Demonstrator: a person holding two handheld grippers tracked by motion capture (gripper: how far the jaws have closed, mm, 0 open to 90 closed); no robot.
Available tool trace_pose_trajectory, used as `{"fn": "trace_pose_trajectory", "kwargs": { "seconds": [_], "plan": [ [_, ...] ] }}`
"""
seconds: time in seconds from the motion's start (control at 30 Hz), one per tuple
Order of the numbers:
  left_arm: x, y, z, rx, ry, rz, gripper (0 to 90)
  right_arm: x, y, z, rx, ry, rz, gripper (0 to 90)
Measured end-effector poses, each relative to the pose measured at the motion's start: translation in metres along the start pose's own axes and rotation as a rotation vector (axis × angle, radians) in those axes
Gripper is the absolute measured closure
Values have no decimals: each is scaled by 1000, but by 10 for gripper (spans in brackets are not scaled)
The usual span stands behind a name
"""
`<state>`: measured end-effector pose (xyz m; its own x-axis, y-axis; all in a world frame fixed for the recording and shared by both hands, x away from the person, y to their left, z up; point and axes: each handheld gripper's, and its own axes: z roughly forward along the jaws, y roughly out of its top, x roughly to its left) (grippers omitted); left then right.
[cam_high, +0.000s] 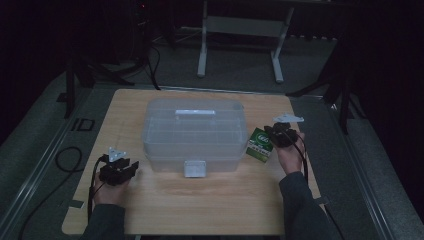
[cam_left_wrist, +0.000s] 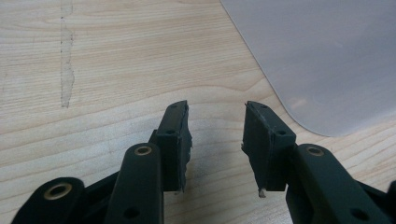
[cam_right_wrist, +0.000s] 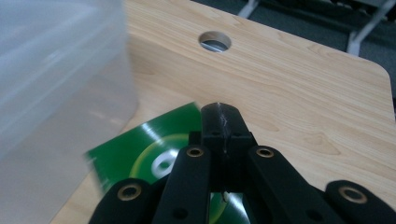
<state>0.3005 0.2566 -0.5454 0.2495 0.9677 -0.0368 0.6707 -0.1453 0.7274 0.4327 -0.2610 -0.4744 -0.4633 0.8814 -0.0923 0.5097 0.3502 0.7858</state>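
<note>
A clear plastic box (cam_high: 192, 130) with its lid on and a white latch (cam_high: 195, 169) at the front stands in the middle of the wooden table (cam_high: 210, 205). My right gripper (cam_high: 273, 138) is just right of the box, shut on a thin green packet (cam_high: 259, 146) that hangs tilted from its jaws. In the right gripper view the packet (cam_right_wrist: 135, 154) pokes out under the closed right gripper (cam_right_wrist: 223, 112), beside the box wall (cam_right_wrist: 46, 93). My left gripper (cam_high: 132, 166) rests at the front left, open with nothing in it. Its jaws (cam_left_wrist: 217, 109) point at bare wood near the box corner (cam_left_wrist: 327, 56).
A round cable hole (cam_right_wrist: 215, 41) is in the tabletop beyond the packet. A black cable (cam_high: 67, 160) loops on the floor left of the table. A white desk frame (cam_high: 240, 45) stands behind the table in the dark.
</note>
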Motion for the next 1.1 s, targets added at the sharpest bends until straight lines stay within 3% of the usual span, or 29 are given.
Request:
{"fn": "trace_pose_trajectory", "kwargs": {
  "seconds": [0.23, 0.43, 0.53, 0.73, 1.1],
  "plan": [
    [-1, 1, 1, 0, -1, 7, 605, -6, 13, 22, 59, 2, 15, 900],
    [0, 1, 1, 0, 0, 6, 603, -12, 14, 37, 132, 15, 22, 900],
    [0, 1, 1, 0, 0, 6, 603, -11, 13, 35, 132, 32, 21, 900],
    [-1, 1, 1, -1, 1, 8, 602, -3, 9, 26, 135, 66, -29, 900],
    [-1, 0, 2, 2, 0, 5, 601, 5, -12, -1, 160, 73, -106, 899]
  ]
}}
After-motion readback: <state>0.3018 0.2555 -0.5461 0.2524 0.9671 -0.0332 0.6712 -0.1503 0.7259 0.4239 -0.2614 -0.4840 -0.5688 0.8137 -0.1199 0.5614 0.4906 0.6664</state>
